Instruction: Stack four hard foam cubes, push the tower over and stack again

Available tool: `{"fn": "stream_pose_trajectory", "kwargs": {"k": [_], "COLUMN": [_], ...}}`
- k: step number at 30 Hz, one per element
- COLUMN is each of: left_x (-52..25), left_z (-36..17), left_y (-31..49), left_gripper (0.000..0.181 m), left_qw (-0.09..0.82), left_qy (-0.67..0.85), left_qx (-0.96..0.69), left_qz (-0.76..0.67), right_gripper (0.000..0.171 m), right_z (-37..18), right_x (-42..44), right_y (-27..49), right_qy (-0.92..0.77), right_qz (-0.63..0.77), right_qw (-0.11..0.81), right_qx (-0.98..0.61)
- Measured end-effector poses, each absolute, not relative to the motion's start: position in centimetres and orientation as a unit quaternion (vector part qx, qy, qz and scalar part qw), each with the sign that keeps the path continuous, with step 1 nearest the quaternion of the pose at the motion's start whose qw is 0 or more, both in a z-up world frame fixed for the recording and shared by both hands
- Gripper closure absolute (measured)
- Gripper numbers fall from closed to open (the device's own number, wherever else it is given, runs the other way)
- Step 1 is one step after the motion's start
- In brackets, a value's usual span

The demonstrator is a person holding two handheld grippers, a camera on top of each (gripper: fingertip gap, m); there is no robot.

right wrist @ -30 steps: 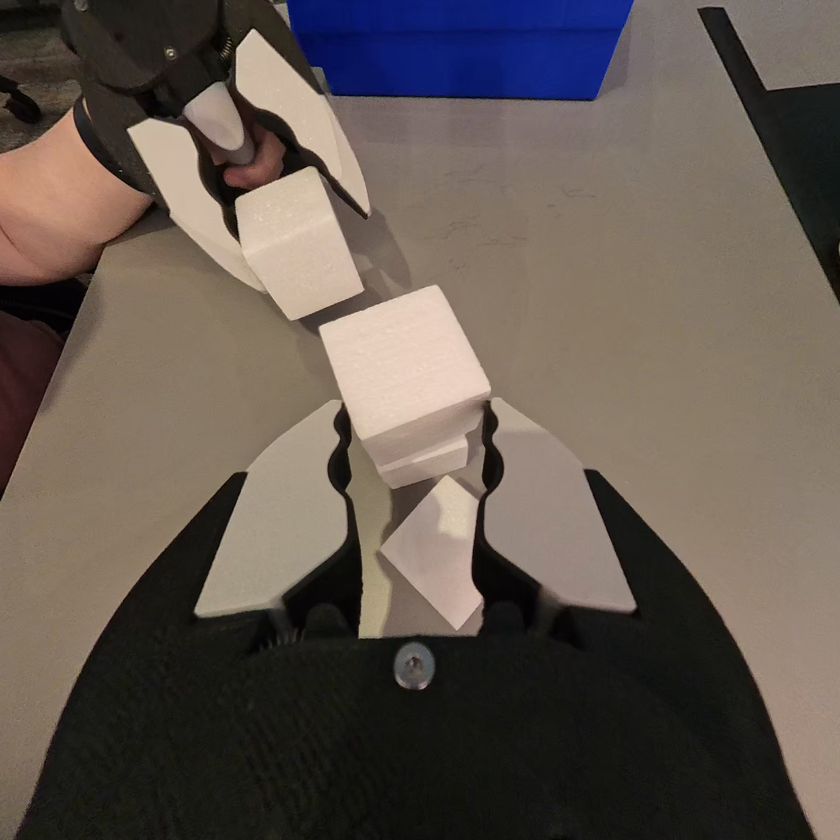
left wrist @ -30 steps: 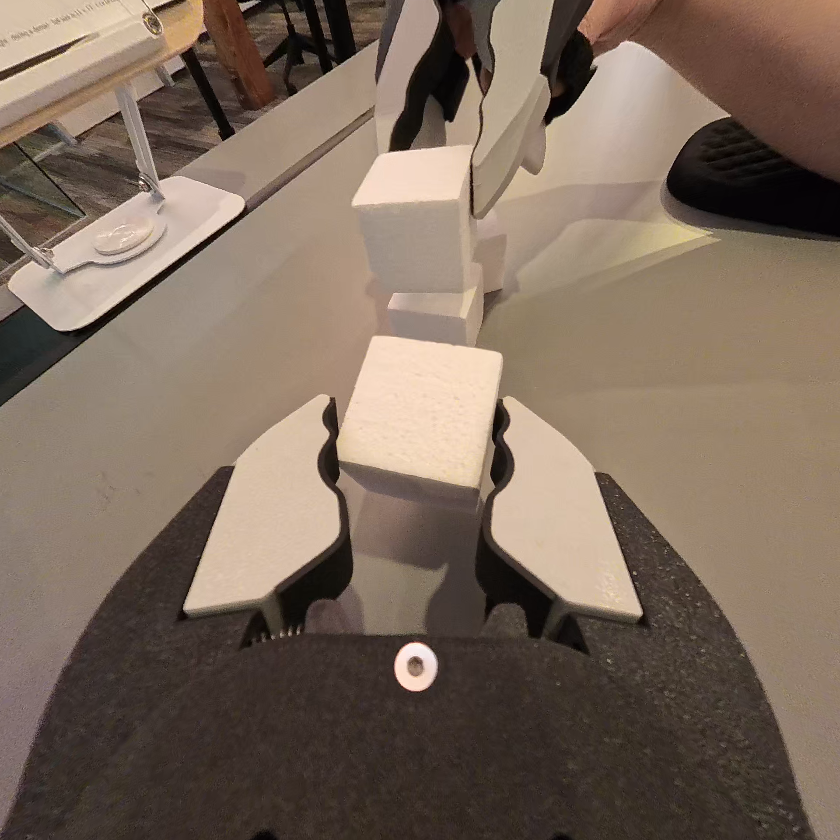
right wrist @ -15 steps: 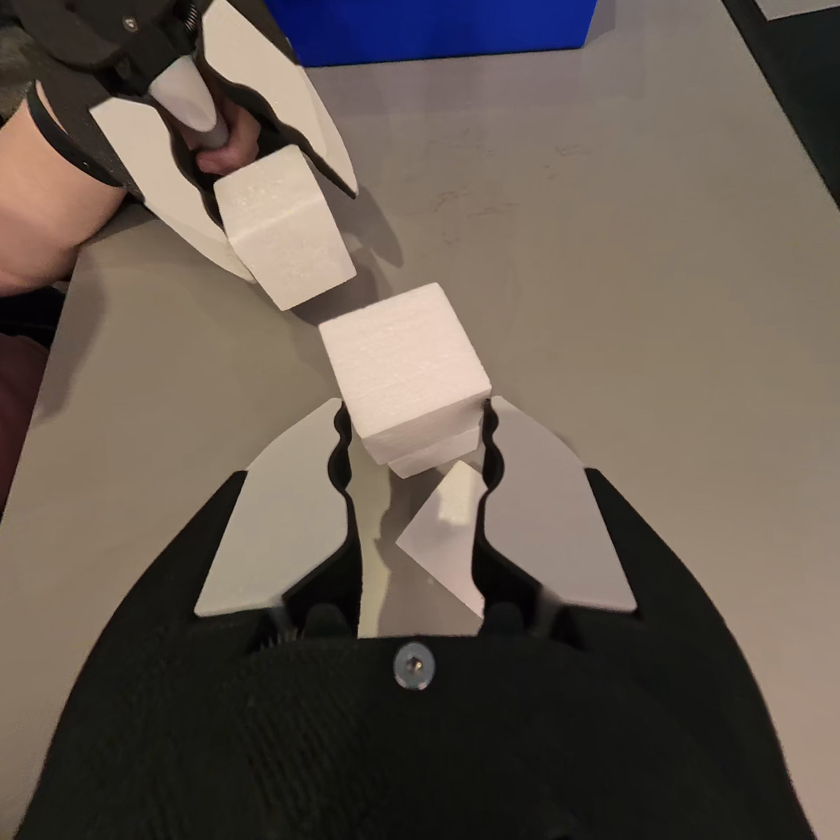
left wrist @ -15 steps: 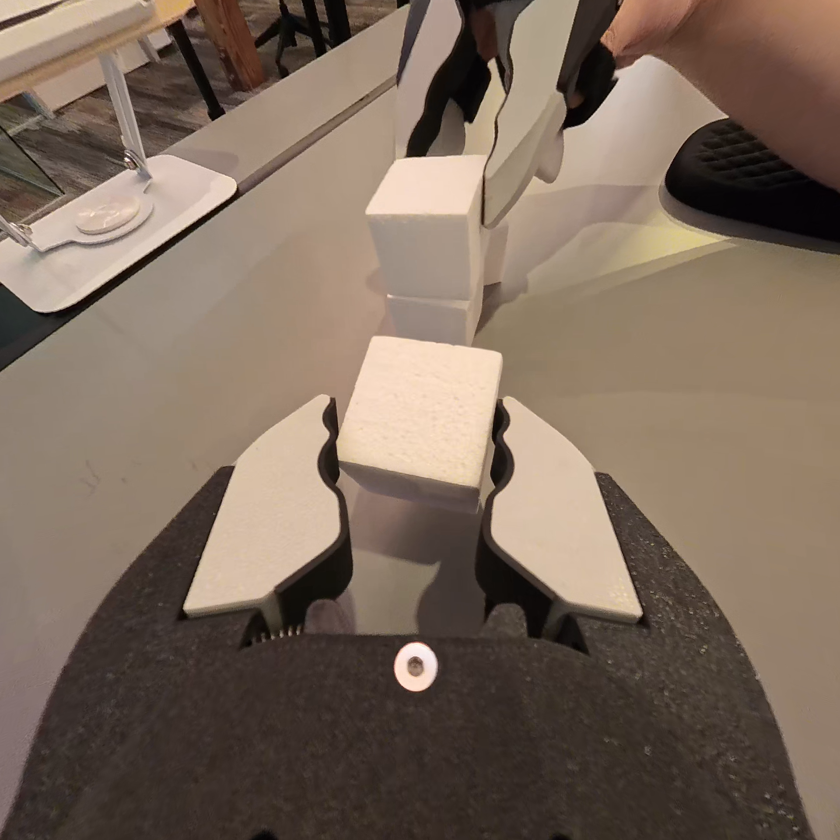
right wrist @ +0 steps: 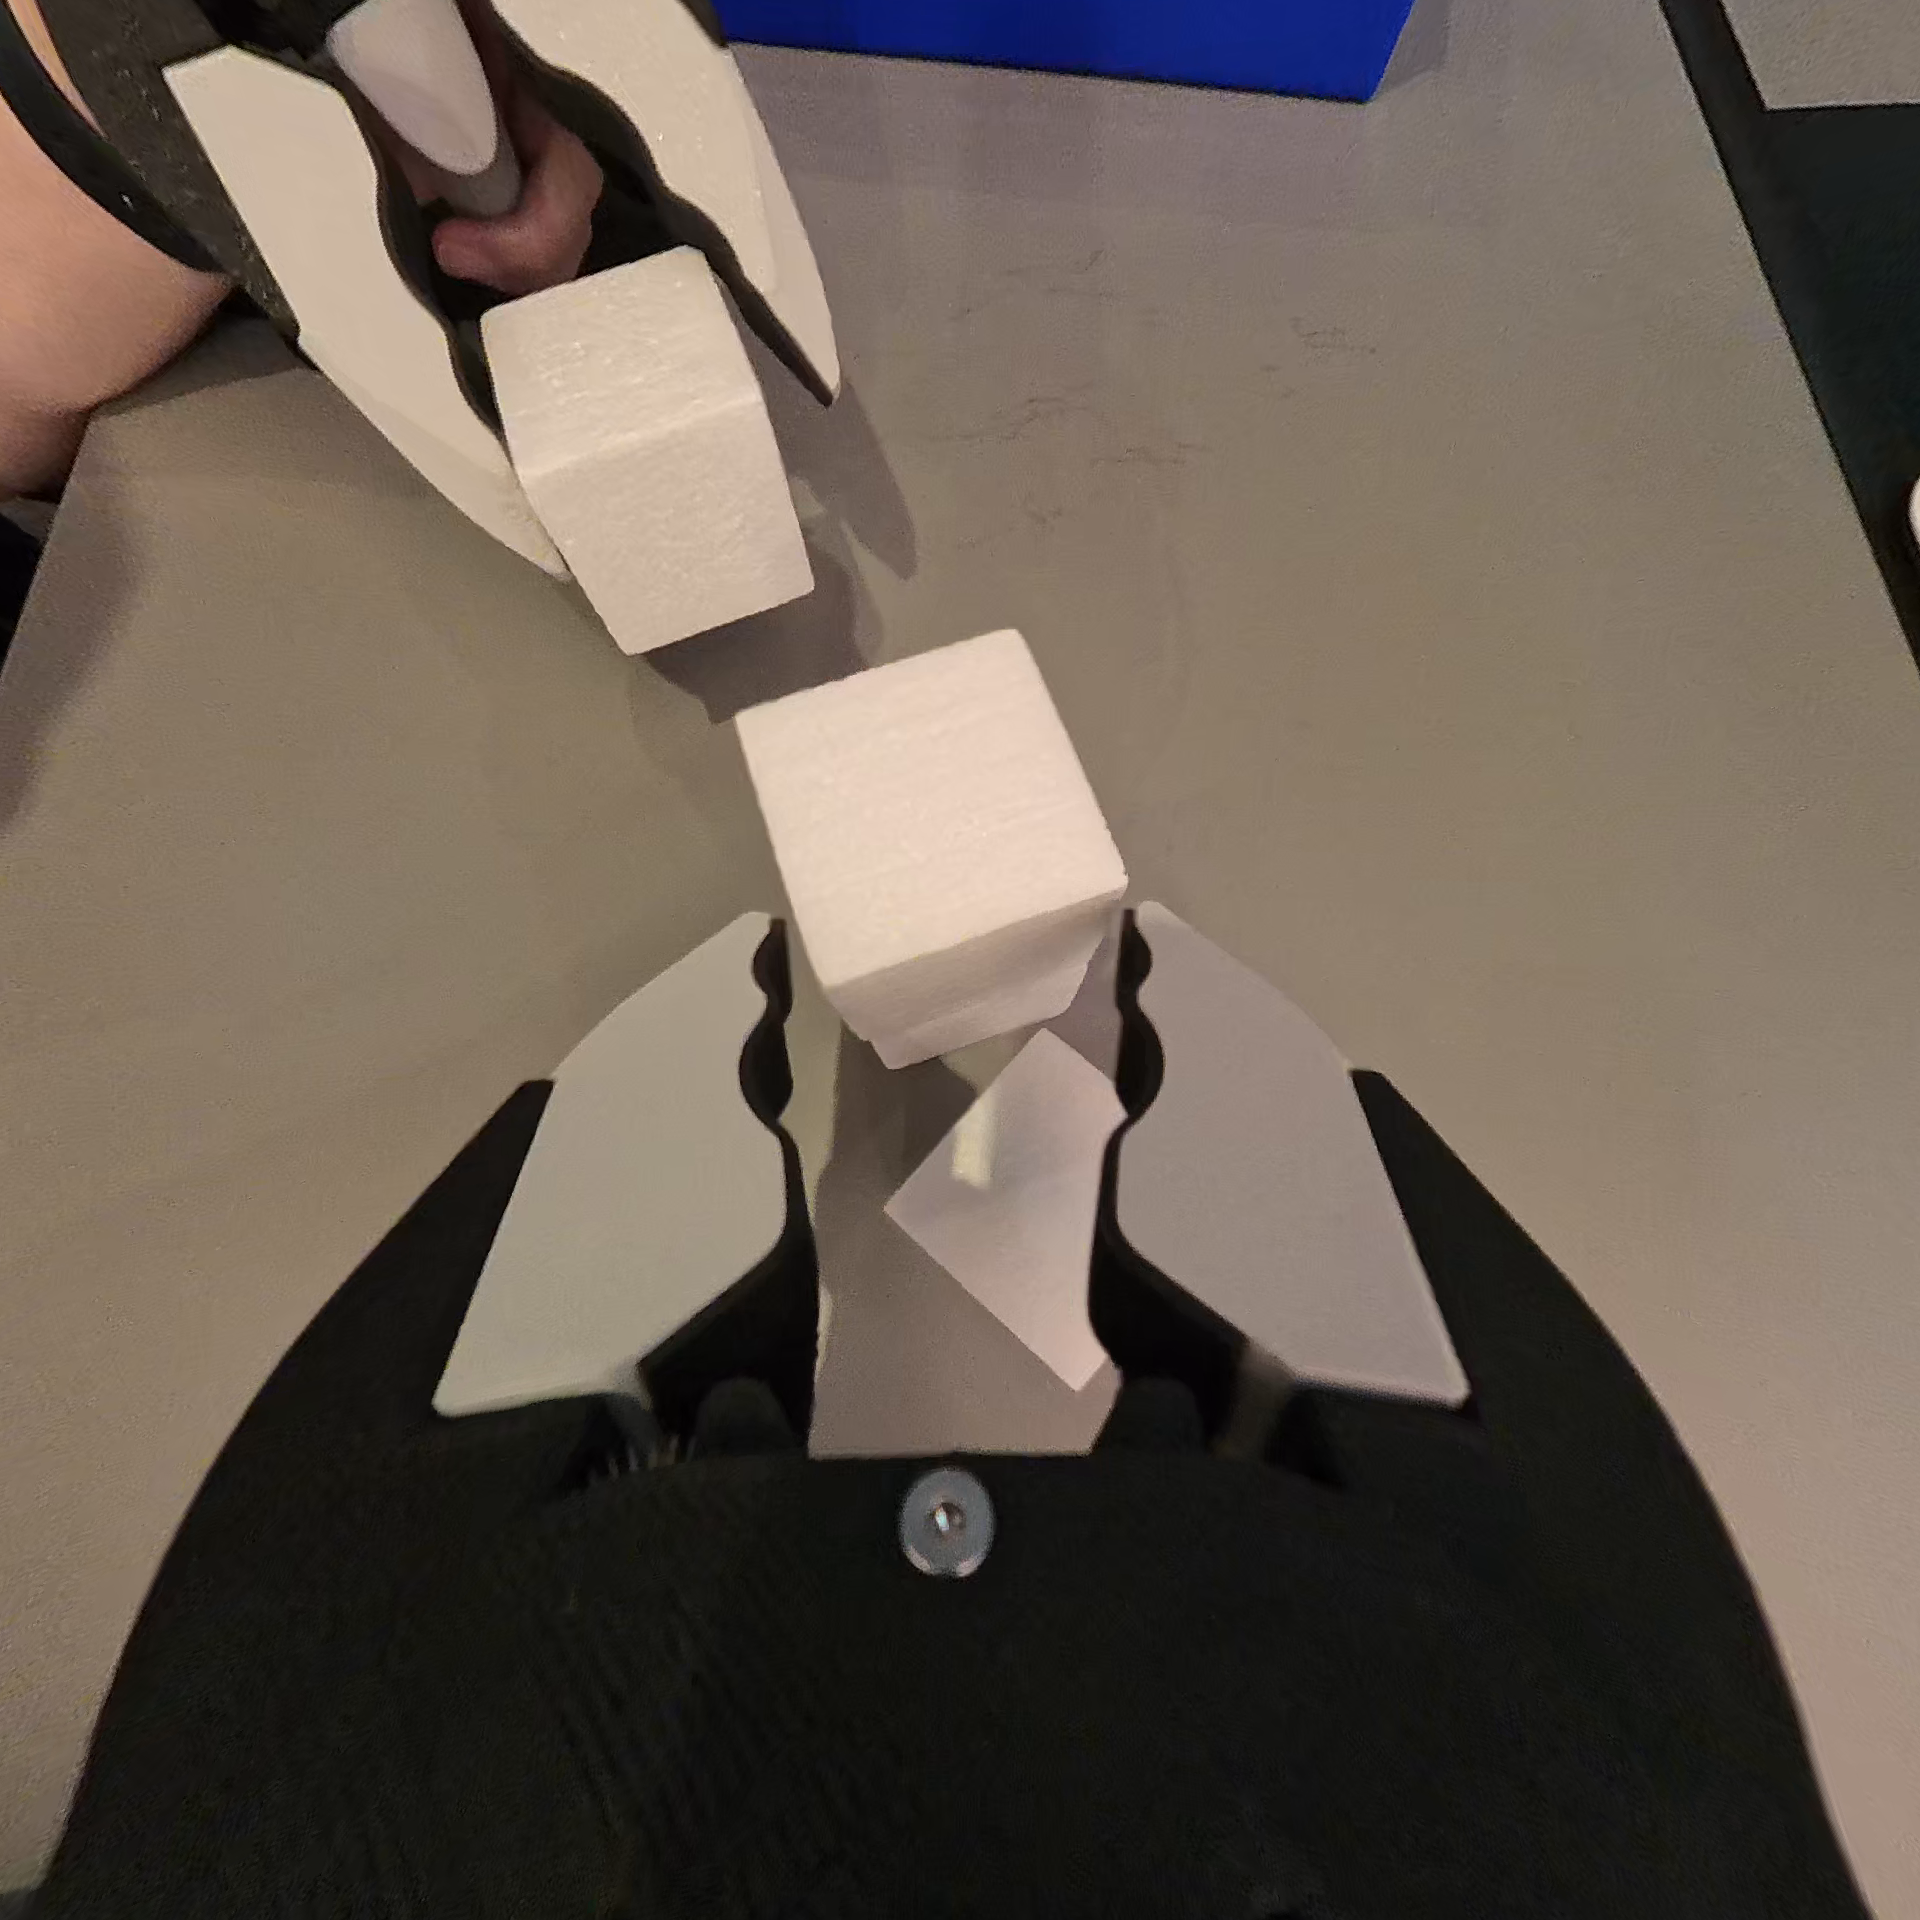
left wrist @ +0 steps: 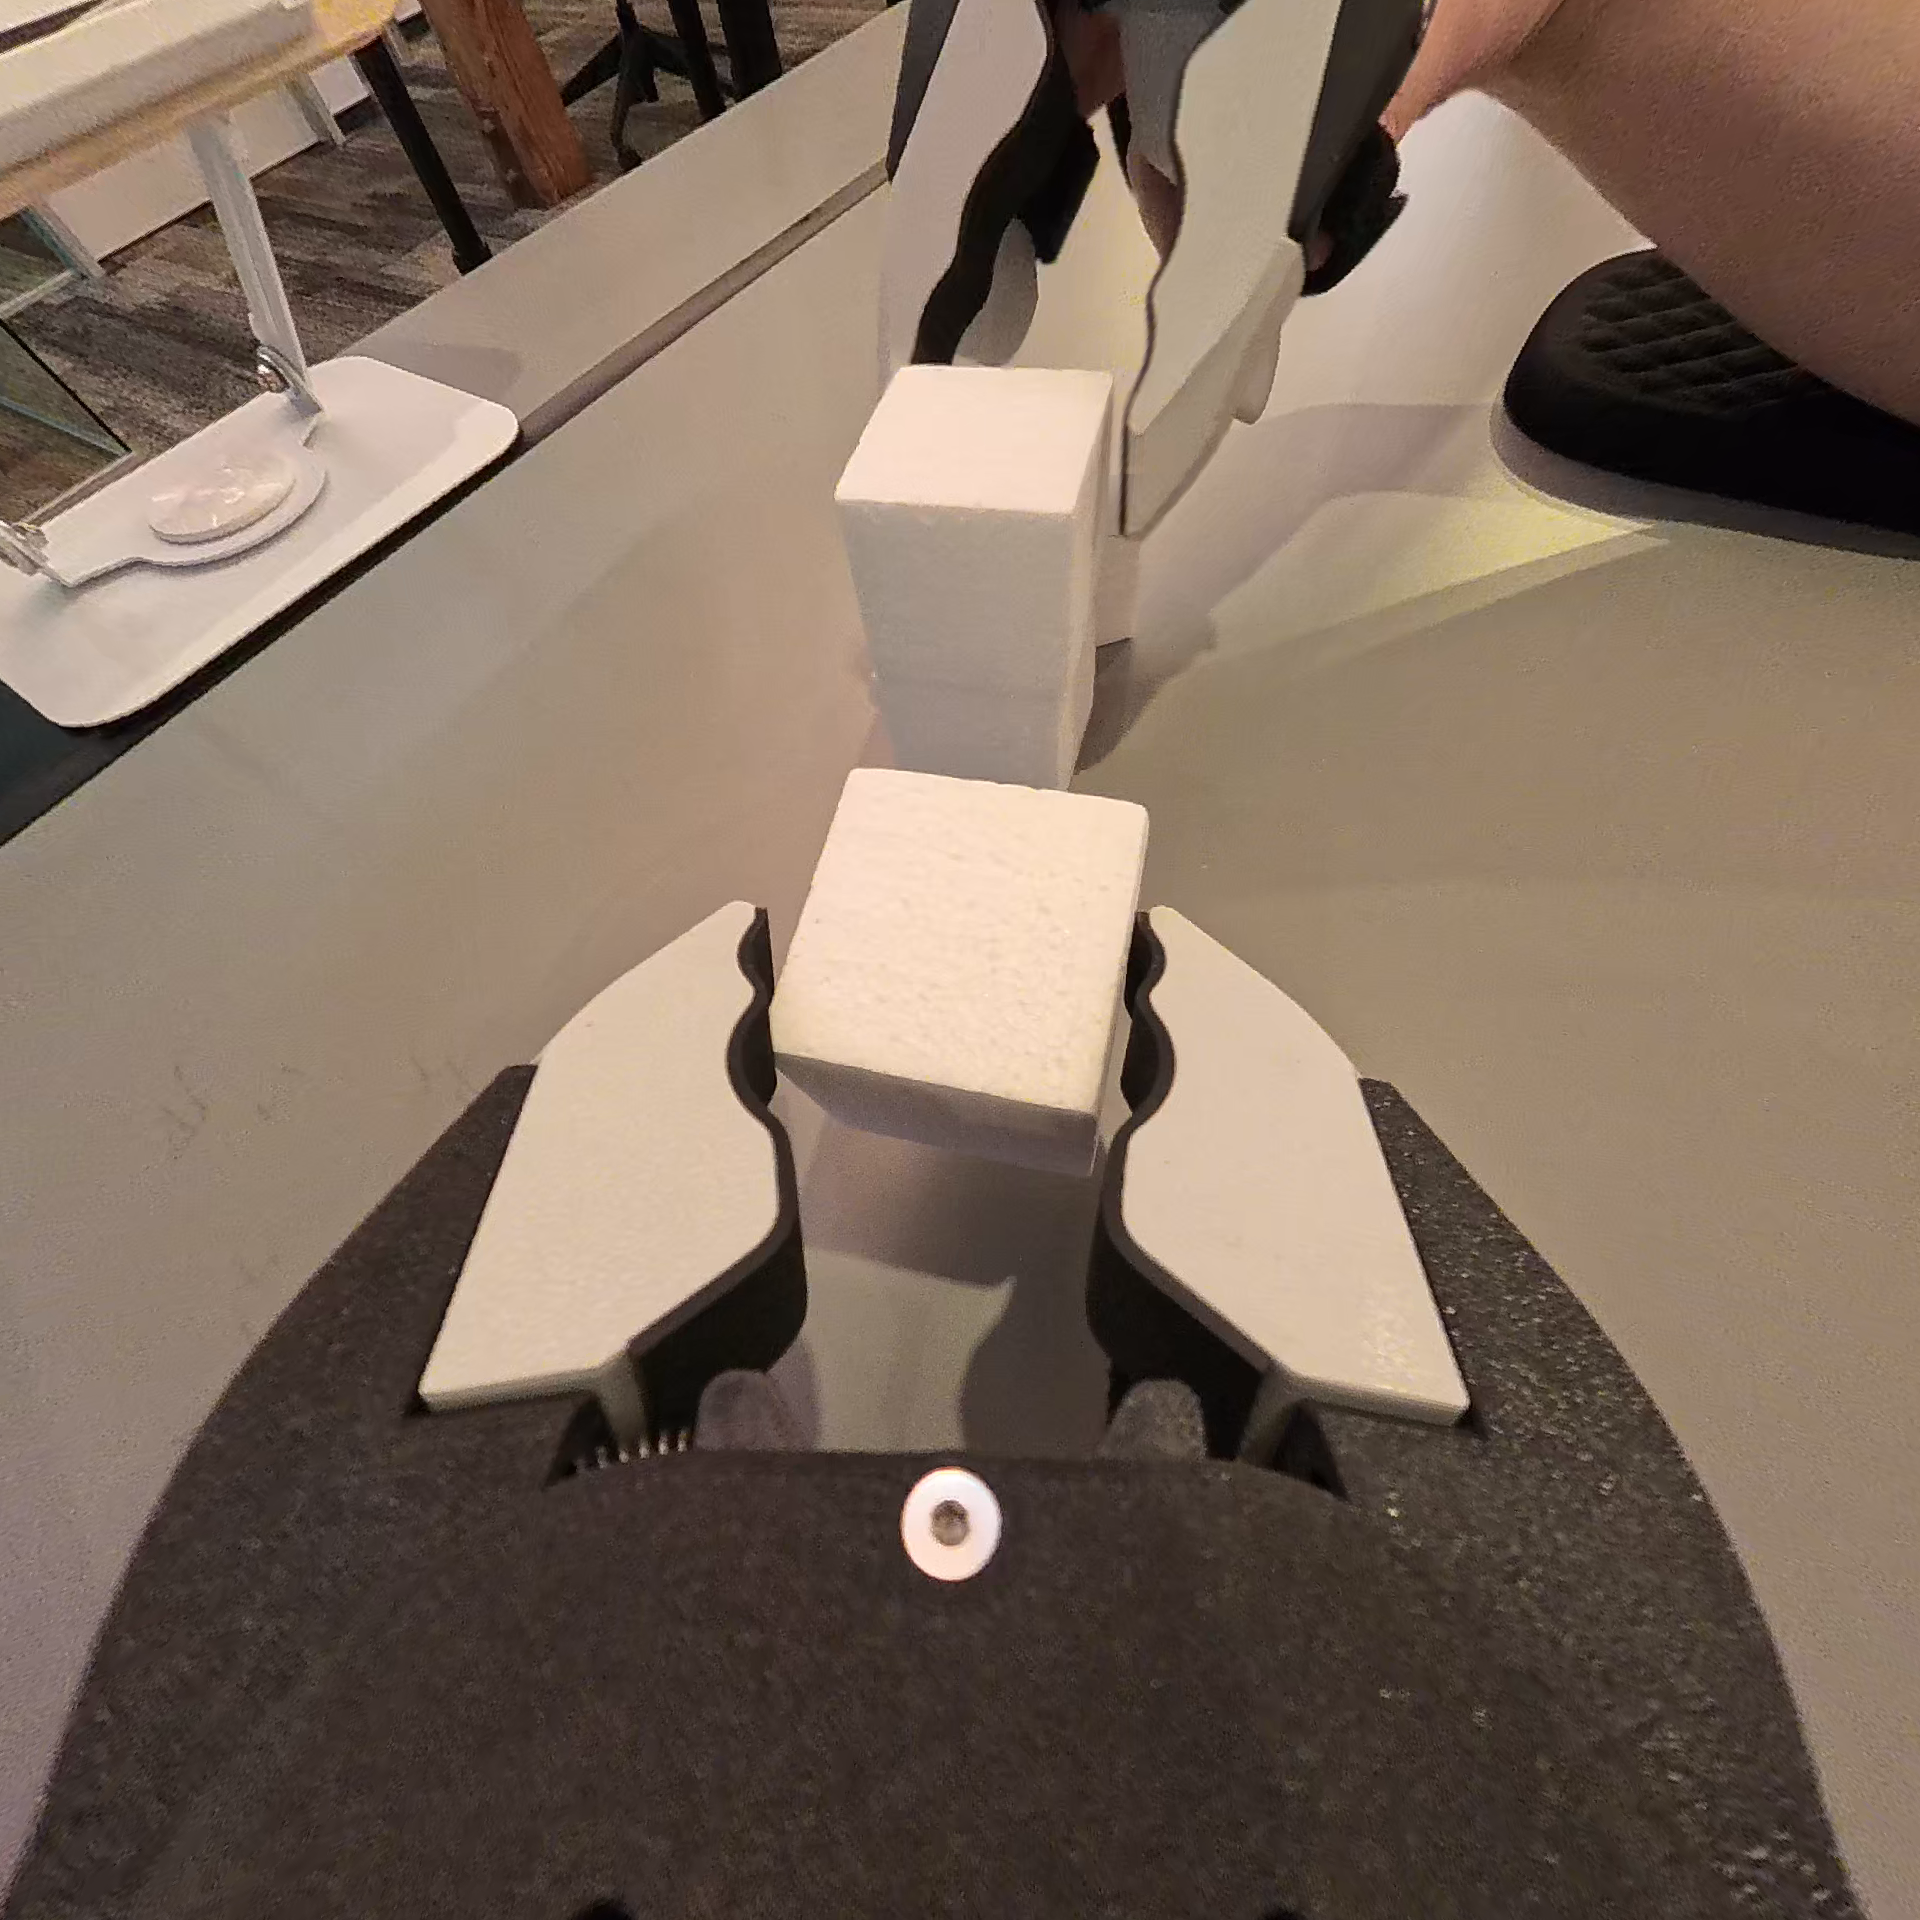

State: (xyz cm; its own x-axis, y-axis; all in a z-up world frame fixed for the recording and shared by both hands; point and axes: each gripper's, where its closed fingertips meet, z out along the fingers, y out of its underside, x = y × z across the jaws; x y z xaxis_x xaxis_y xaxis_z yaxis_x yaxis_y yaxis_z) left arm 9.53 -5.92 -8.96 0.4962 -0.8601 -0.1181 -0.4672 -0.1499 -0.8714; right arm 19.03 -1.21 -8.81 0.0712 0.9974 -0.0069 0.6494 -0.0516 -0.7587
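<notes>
- Stack (right wrist: 925,831): two cubes high on the counter (right wrist: 1351,623), upper cube seated slightly askew on the lower. A further cube (left wrist: 1117,582) sits on the counter behind the stack, seen from the left tongs.
- Held cube (left wrist: 956,987): clenched in the left tongs (left wrist: 951,997), in the air, just short of the stack and about level with its top.
- Right tongs (right wrist: 951,987): released, straddling the stack's upper cube, whether touching cannot be told.
- Judgement: the left tongs carry the next cube; it must rise and advance straight ahead over the stack, so the right tongs need to clear.
- Beyond the stack: blue bin (right wrist: 1060,42).
</notes>
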Motion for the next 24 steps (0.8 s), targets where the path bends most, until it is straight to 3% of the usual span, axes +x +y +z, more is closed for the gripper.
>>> {"fn": "stream_pose_trajectory", "kwargs": {"k": [5, 13, 24], "left_x": [10.1, 16.4, 19.6], "left_z": [-7.6, -0.6, -2.3], "left_y": [-6.1, -4.4, -0.8], "left_gripper": [0.116, 0.116, 0.116], "left_qw": [0.483, 0.491, 0.456], "left_qy": [0.446, 0.414, 0.435], "left_qx": [-0.715, -0.705, -0.744], "left_qz": [-0.24, -0.3, -0.221], "right_gripper": [0.094, 0.098, 0.099], "right_z": [-7.8, -3.5, -6.0], "right_x": [20.5, 25.1, 26.1], "right_y": [-1.6, 0.2, 0.7], "right_qy": [-0.627, -0.544, -0.532], "right_qz": [0.293, 0.385, 0.391], "right_qw": [0.304, 0.356, 0.319], "right_qx": [-0.654, -0.655, -0.68]}}
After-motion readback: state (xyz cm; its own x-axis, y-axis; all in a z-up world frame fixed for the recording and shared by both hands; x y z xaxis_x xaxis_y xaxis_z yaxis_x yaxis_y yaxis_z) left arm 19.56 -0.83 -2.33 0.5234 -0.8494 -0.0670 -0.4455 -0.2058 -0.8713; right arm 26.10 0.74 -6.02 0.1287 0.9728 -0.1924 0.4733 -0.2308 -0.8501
